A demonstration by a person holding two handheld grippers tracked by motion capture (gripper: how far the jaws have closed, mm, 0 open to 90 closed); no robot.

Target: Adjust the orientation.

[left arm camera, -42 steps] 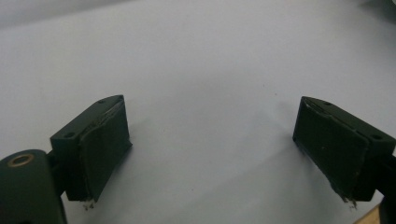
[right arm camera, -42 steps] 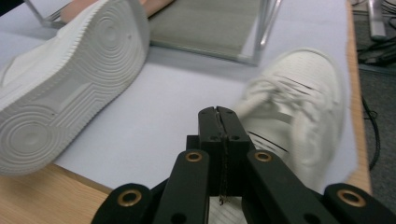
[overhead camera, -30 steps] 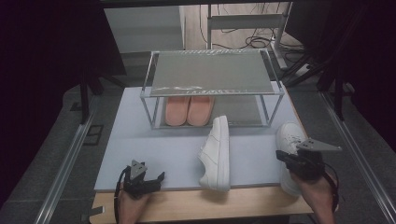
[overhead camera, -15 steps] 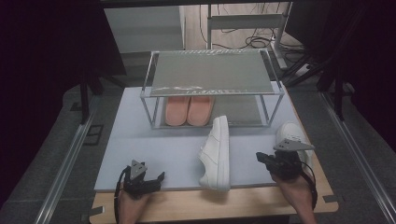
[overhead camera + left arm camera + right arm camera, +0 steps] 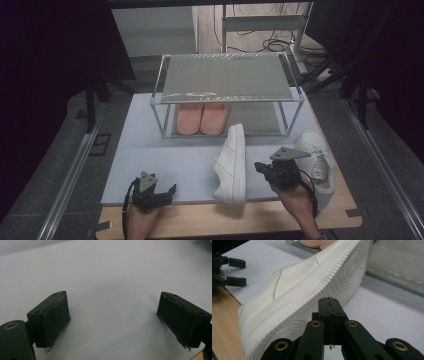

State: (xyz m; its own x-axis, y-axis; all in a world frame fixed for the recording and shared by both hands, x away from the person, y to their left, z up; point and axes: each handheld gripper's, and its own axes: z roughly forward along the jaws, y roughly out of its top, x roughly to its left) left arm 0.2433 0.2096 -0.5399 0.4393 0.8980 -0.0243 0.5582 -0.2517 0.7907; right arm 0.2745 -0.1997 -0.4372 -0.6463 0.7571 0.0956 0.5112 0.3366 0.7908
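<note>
Right gripper (image 5: pixel 261 167): jaws pressed together, beside tipped white sneaker (image 5: pixel 231 164) | left gripper (image 5: pixel 169 190): spread | no legible writing

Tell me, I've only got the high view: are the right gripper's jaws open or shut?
Observer: Shut. In the right gripper view, the right gripper has its jaws pressed together with nothing between them.
Operator: What is it pointing at?
Observer: The sole of the white sneaker lying on its side, with ringed tread and a ribbed edge. I cannot tell whether they touch.
Operator: And the left one?
Observer: The left gripper stands wide open over the bare pale mat, holding nothing.
</note>
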